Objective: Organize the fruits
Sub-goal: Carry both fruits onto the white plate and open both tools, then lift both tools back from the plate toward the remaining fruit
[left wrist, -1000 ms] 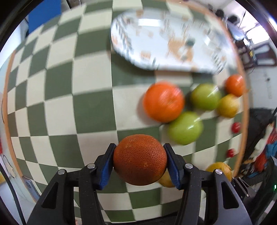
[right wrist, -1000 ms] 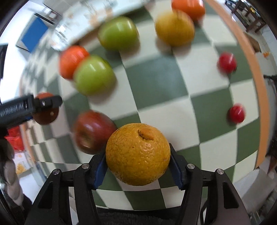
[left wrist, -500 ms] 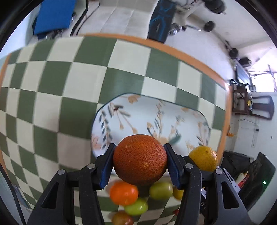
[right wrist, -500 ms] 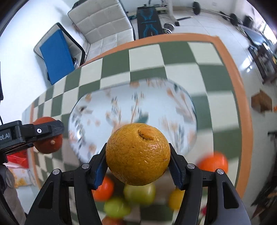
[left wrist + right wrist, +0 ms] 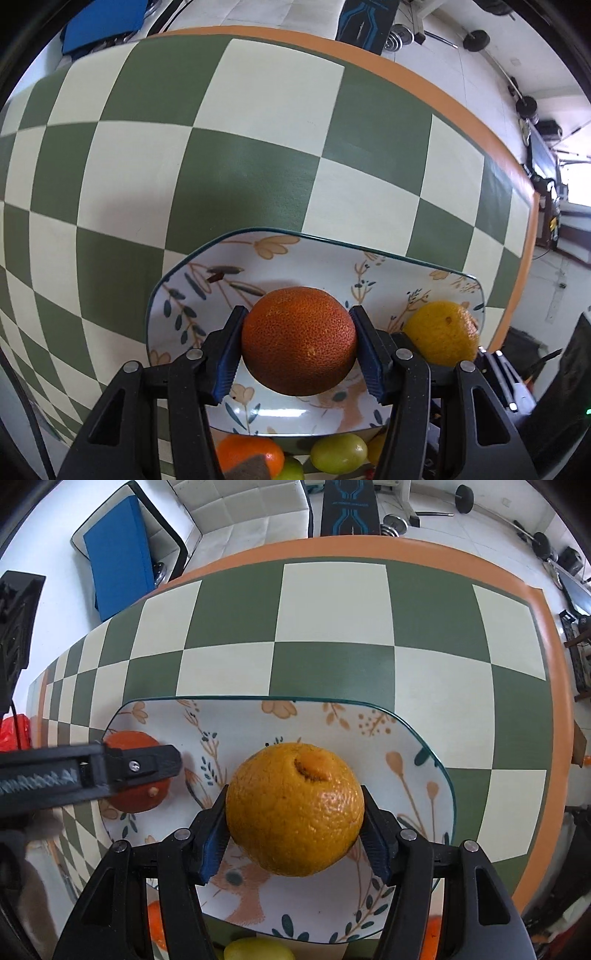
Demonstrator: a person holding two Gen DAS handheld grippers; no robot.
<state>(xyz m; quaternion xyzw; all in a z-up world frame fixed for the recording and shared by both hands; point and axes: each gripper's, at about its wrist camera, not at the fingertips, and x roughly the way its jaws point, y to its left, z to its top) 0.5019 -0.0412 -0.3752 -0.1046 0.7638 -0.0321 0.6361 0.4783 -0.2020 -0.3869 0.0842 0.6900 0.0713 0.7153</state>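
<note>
My left gripper (image 5: pixel 298 347) is shut on a dark red-orange orange (image 5: pixel 298 341) and holds it over the left part of a floral plate (image 5: pixel 229 258). My right gripper (image 5: pixel 294 825) is shut on a yellow-orange orange (image 5: pixel 294 808) and holds it over the middle of the same plate (image 5: pixel 351 720). In the left wrist view the yellow orange (image 5: pixel 441 332) shows at the right. In the right wrist view the left gripper's finger (image 5: pixel 140 764) and its red orange (image 5: pixel 135 797) show at the left.
The plate sits on a green and cream checkered table with an orange rim (image 5: pixel 561 686). Near the table's front edge lie an orange fruit (image 5: pixel 251 452) and a green fruit (image 5: pixel 338 452). A blue panel (image 5: pixel 118 568) and gym gear stand beyond the table.
Both grippers have carried their oranges from above the loose fruit forward and down over the plate. The plate is closer and larger in both views.
</note>
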